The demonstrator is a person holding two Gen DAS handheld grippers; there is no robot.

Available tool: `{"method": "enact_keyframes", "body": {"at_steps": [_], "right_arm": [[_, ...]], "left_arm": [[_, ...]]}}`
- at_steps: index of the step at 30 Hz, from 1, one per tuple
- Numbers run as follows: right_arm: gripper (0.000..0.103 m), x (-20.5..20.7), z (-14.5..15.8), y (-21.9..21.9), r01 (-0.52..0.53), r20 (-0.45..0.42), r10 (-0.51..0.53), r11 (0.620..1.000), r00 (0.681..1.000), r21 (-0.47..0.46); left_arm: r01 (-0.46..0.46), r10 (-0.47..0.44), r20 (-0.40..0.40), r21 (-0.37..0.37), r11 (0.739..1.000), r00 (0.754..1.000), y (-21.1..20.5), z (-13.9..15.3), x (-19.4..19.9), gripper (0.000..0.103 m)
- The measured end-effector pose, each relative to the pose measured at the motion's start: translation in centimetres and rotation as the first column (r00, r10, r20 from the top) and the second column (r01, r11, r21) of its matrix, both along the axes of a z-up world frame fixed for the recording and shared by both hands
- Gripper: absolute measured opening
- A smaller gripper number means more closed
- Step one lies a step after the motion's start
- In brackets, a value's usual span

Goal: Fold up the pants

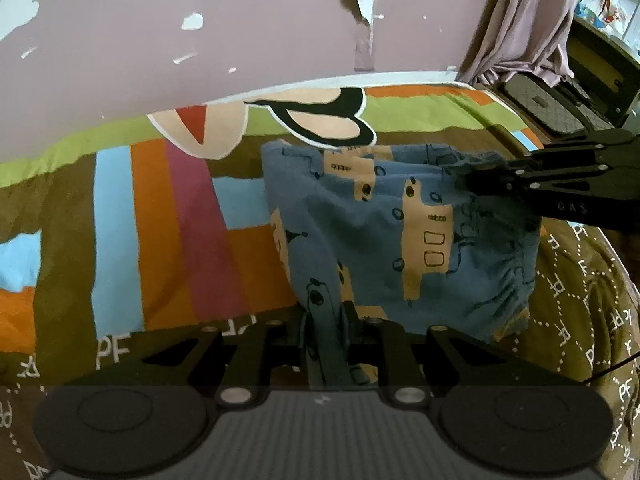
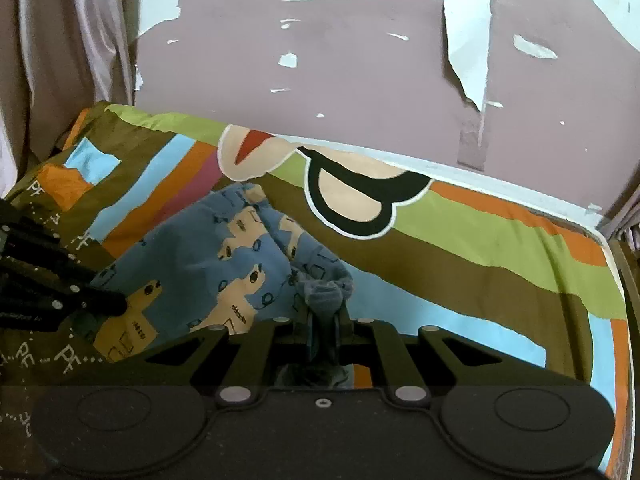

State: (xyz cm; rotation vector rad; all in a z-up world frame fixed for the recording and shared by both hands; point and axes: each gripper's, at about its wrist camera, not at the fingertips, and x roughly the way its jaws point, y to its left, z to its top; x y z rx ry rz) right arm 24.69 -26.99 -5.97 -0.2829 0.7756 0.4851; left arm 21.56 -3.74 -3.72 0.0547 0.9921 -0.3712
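The blue patterned pants (image 1: 400,236) lie bunched on the striped bedspread (image 1: 120,220). The left gripper (image 1: 326,320) is clamped on a fold at their 6 o'clock edge. The right gripper (image 2: 323,316) pinches the cloth at 2 o'clock in the left view.

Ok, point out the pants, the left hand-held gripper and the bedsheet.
pants (image 1: 384,240): left wrist view, middle of the blue printed fabric.
left hand-held gripper (image 1: 327,320): left wrist view, between its fingertips, shut on the fabric.
bedsheet (image 1: 160,220): left wrist view, on the coloured stripes.
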Motion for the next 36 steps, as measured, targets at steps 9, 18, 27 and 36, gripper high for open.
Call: {"method": "enact_keyframes", "body": {"at_steps": [9,18,27,36], "right_arm": [[0.009,0.4,1.4,1.3,-0.026,0.054,0.026,1.000,0.998,0.009],[0.008,2.9,3.0,2.4,-0.035,0.133,0.033,0.999,0.991,0.010],[0.008,8.1,4.4,4.2,-0.008,0.220,-0.002,0.999,0.975,0.041],[0.008,13.2,1.2,6.0,0.025,0.187,-0.035,0.998,0.982,0.057]], "left_arm": [[-0.030,0.031,0.044,-0.014,0.999,0.999,0.8,0.8,0.2,0.017],[-0.080,0.083,0.119,-0.031,0.996,0.989,1.3,2.4,2.2,0.017],[-0.165,0.174,0.223,-0.056,0.985,0.959,1.6,4.0,6.0,0.017],[-0.236,0.247,0.210,-0.076,0.969,0.946,2.7,1.6,9.5,0.017]]}}
